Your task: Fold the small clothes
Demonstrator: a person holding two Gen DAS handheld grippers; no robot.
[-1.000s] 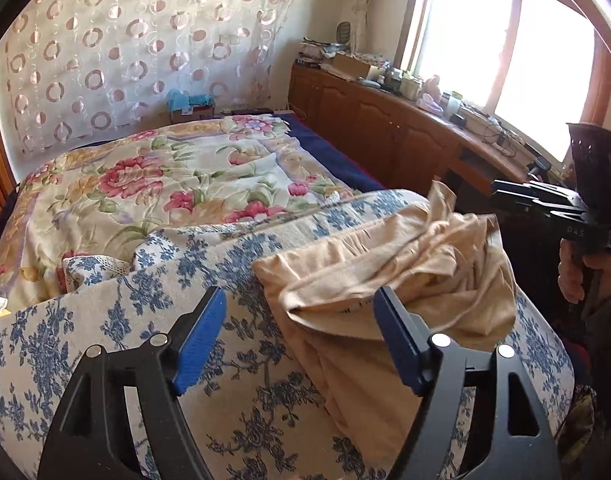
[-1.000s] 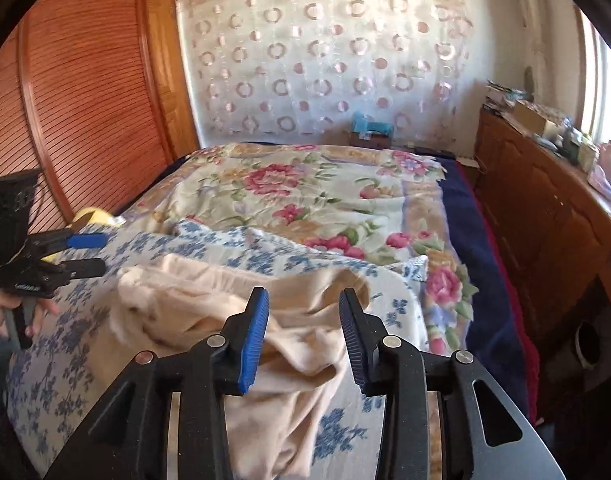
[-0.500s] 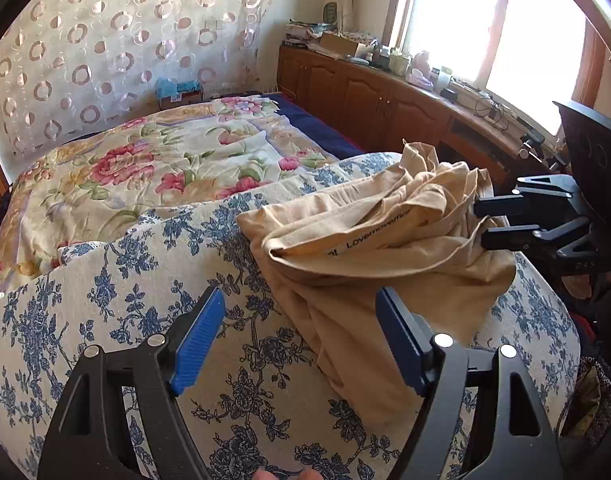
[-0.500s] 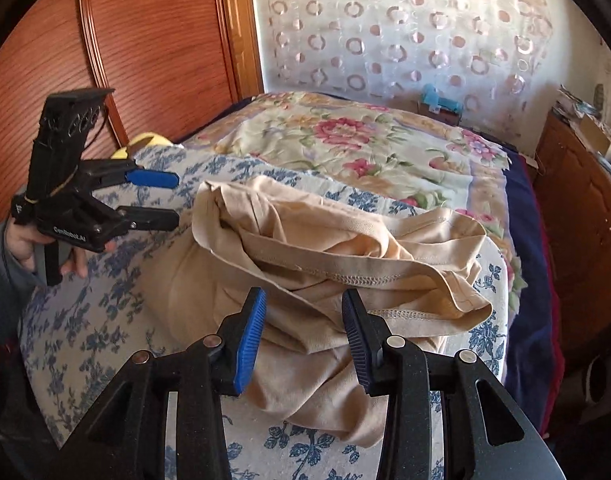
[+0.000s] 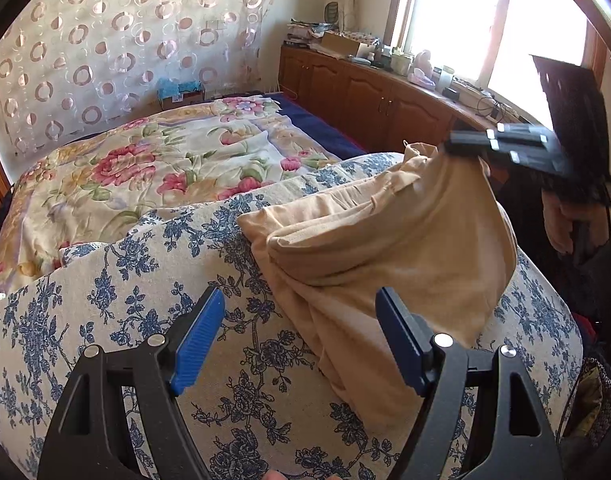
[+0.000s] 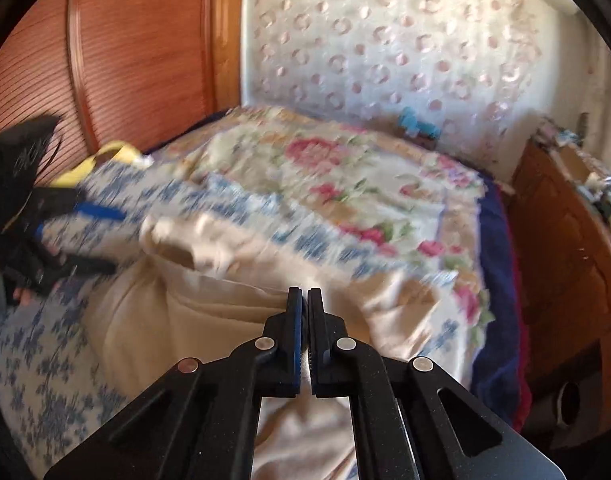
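A beige garment (image 5: pixel 385 248) lies crumpled on the blue-flowered sheet (image 5: pixel 105 300) at the near end of the bed. My right gripper (image 6: pixel 304 300) is shut on the garment's upper edge and holds it lifted; it shows in the left wrist view (image 5: pixel 457 148) at the right, with cloth hanging from it. My left gripper (image 5: pixel 301 328) is open and empty, hovering just above the sheet at the garment's near left edge. It also shows in the blurred right wrist view (image 6: pixel 101 236) at the left, beside the garment (image 6: pixel 193 304).
A floral quilt (image 5: pixel 145 168) covers the far bed. Wooden cabinets (image 5: pixel 385 100) with clutter run under the window on the right. A wooden wardrobe (image 6: pixel 105 60) stands left of the bed. A curtain (image 5: pixel 125 40) hangs behind.
My right gripper has closed on the garment's edge and lifted it up and to the right. My left gripper stayed open, close to the garment's left side.
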